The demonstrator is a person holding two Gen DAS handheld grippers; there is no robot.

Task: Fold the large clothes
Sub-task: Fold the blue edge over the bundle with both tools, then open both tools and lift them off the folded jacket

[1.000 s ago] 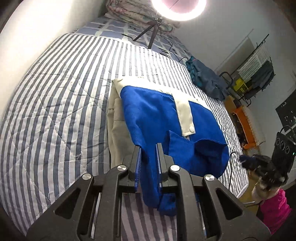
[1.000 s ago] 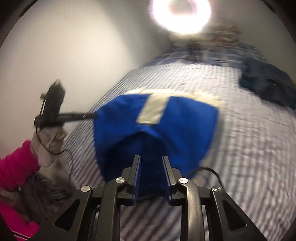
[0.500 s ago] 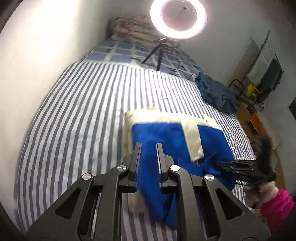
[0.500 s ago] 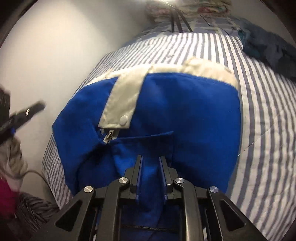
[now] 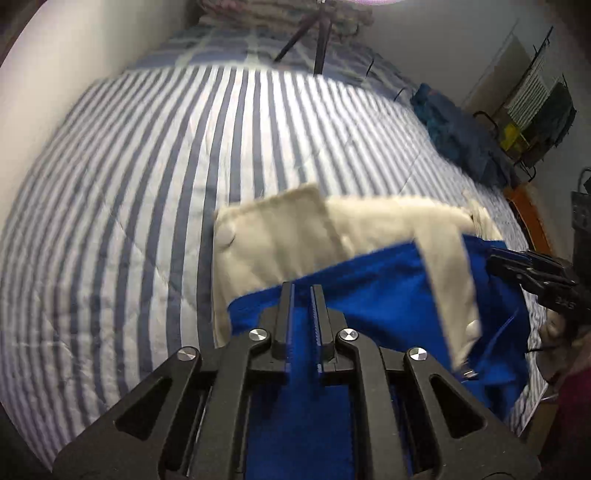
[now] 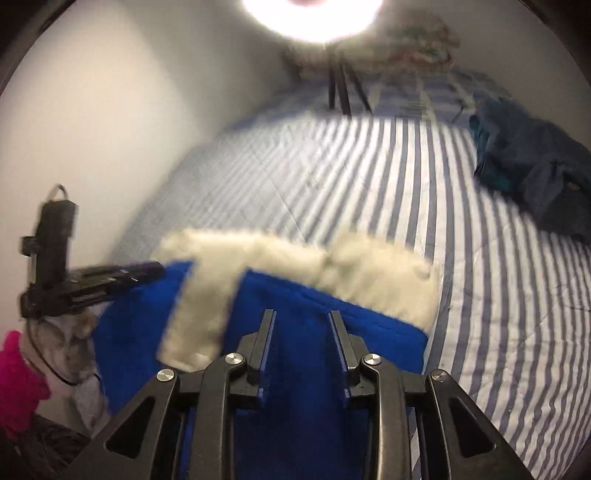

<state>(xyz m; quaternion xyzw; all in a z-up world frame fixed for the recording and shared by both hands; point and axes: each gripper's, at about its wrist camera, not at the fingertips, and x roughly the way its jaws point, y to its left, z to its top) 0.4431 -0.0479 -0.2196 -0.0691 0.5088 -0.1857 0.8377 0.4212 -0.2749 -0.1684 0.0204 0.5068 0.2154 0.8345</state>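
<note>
We pinch the jacket's (image 5: 376,295) near hem: left gripper (image 5: 302,295) closing on it, right gripper (image 6: 303,321) opening, cloth between; bed (image 5: 147,184) beyond.

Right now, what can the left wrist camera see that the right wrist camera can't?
Only the left wrist view shows the clothes rack in the far corner and the left tool pinching blue cloth. Only the right wrist view shows the glowing ring light, a pink sleeve, and the right tool, its jaws opening over the cloth. Both show the blue and cream garment, the striped bedspread, the dark blue clothes pile and the tripod legs.
</note>
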